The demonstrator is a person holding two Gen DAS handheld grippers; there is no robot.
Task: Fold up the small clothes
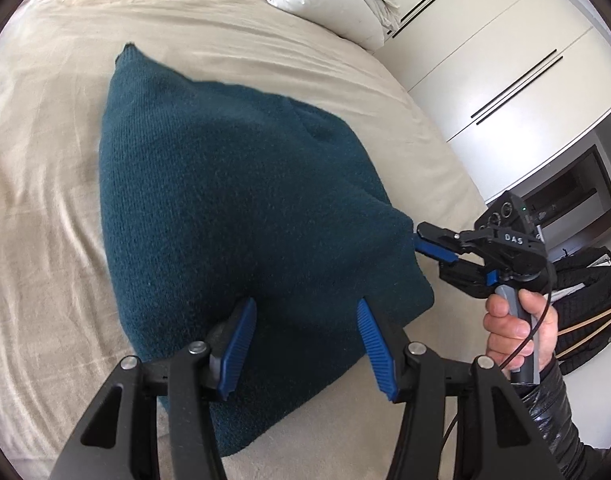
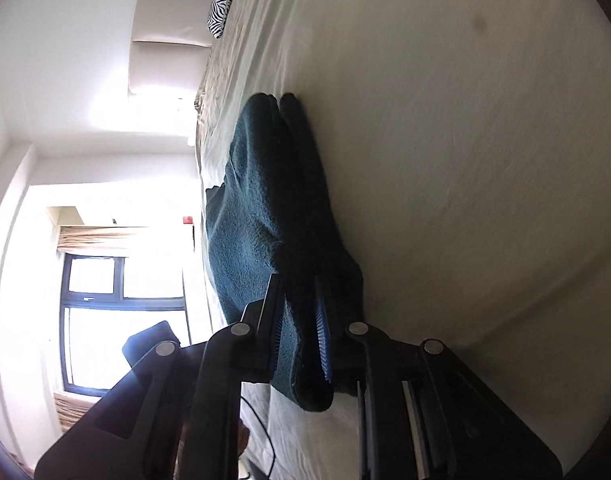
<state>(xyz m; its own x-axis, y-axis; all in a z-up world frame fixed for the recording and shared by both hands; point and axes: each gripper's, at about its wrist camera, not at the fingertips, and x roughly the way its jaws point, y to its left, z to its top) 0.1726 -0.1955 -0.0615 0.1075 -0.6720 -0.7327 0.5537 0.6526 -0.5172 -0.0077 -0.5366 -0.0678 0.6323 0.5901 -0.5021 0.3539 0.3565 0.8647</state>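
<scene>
Lying on the beige bed cover (image 1: pixel 45 160), the dark teal knitted garment (image 1: pixel 233 200) is folded into a thick pad, its right corner lifted. The left gripper (image 1: pixel 305 312) hangs over the garment's near edge with its blue-padded tongs spread wide, gripping nothing. The right gripper (image 2: pixel 299 312), held in a hand (image 1: pixel 517 332) at the right, has its tongs drawn narrow, pinching that raised corner of cloth. White wardrobe doors (image 1: pixel 485 60) stand at the far right.
</scene>
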